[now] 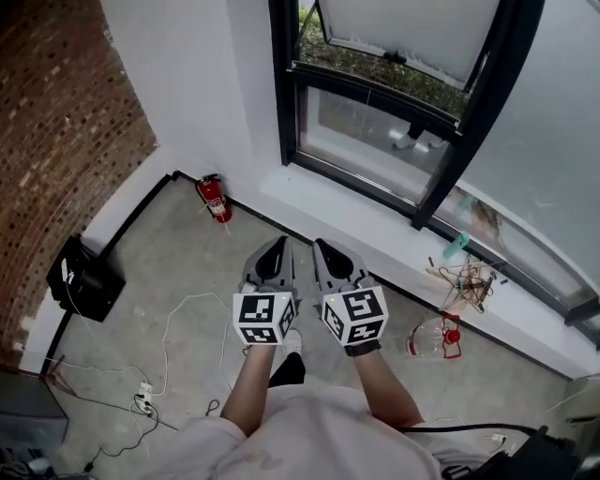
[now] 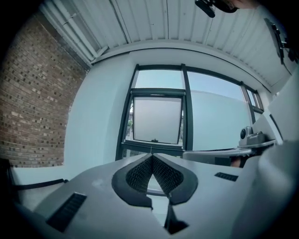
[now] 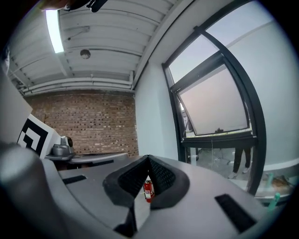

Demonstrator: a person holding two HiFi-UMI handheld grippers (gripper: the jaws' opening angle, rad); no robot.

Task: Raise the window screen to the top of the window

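The black-framed window [image 1: 291, 94] fills the wall ahead of me. Its pale screen panel [image 1: 403, 28] hangs tilted outward in the upper opening, with a small dark handle at its lower edge. The same panel shows straight ahead in the left gripper view [image 2: 156, 120] and off to the right in the right gripper view [image 3: 215, 107]. My left gripper [image 1: 278, 242] and right gripper [image 1: 321, 244] are held side by side over the floor, pointing level at the sill, well short of the window. Both are shut with nothing between the jaws [image 2: 152, 155] [image 3: 148, 158].
A red fire extinguisher [image 1: 215, 198] stands against the wall at the left and shows past the right jaws [image 3: 148, 190]. A black box [image 1: 84, 277] and cables [image 1: 142, 401] lie at the left. A clear bottle [image 1: 436, 337] and tangled wires [image 1: 466, 281] sit at the right.
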